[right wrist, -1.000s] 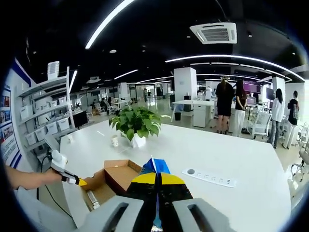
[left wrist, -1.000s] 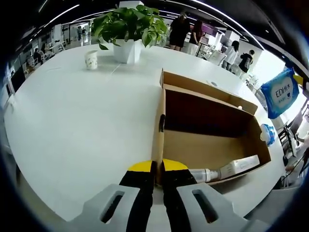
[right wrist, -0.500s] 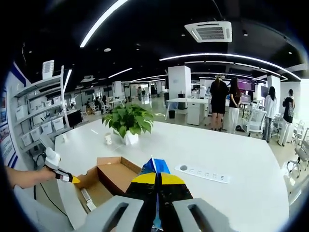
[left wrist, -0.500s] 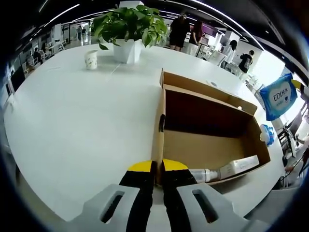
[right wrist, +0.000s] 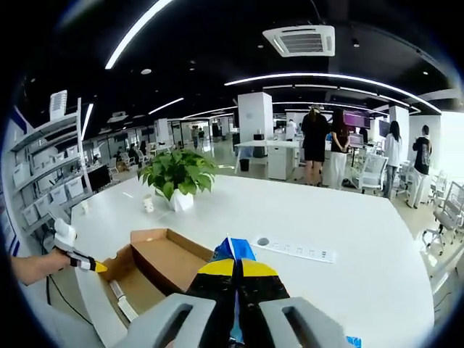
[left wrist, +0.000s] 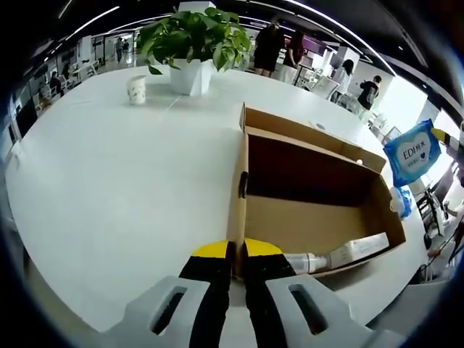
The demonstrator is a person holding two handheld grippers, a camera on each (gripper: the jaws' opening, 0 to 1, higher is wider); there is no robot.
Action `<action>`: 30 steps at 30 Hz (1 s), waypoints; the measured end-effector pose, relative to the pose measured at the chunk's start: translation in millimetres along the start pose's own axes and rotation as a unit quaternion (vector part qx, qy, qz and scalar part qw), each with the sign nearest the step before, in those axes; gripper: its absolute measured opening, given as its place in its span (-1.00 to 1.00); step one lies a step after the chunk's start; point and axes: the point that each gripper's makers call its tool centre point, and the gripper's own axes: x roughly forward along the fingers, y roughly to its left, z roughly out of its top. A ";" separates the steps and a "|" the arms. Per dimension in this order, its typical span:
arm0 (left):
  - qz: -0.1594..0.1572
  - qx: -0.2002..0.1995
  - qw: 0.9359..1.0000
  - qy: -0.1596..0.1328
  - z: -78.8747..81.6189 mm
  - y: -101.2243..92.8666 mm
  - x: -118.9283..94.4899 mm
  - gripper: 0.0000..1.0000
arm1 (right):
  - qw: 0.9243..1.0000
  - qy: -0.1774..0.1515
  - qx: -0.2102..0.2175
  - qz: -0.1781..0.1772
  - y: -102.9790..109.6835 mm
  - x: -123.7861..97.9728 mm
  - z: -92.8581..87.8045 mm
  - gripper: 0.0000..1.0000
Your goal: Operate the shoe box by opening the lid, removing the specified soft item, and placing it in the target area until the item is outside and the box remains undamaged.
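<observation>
The large white round counter [left wrist: 109, 181] is spanning the left gripper view. The open brown cardboard shoe box [left wrist: 312, 196] is sitting right of centre, a white tube [left wrist: 348, 254] lying at its lower right. The green potted plant in a white pot [left wrist: 192, 43] is standing at the upper centre. The left claw [left wrist: 233, 255] is clamping the box's near wall at the bottom. The right claw [right wrist: 235, 270], bottom centre of the right gripper view, is pinching the blue soft tissue pack [left wrist: 412, 151], which is hanging at the right edge of the left gripper view, outside the box.
</observation>
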 end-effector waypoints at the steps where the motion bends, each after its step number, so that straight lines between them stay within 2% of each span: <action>1: 0.000 0.000 1.000 0.000 0.0 0.0 0.0 -0.94 | 1.000 0.002 0.001 -0.003 -1.3 0.6 -1.2 -1.00; 8: -0.002 -0.002 1.000 -0.002 0.2 0.0 -0.3 -0.94 | 1.000 0.013 0.007 -0.018 -4.6 8.9 -12.2 -1.00; 19: -0.002 0.000 1.000 -0.001 0.7 0.9 0.1 -0.94 | 0.998 0.029 0.041 -0.044 -3.2 17.3 -30.5 -1.00; 30: -0.002 -0.001 1.000 -0.003 -0.4 0.1 -1.4 -0.94 | 0.990 0.040 0.112 -0.076 -10.0 22.3 -51.8 -1.00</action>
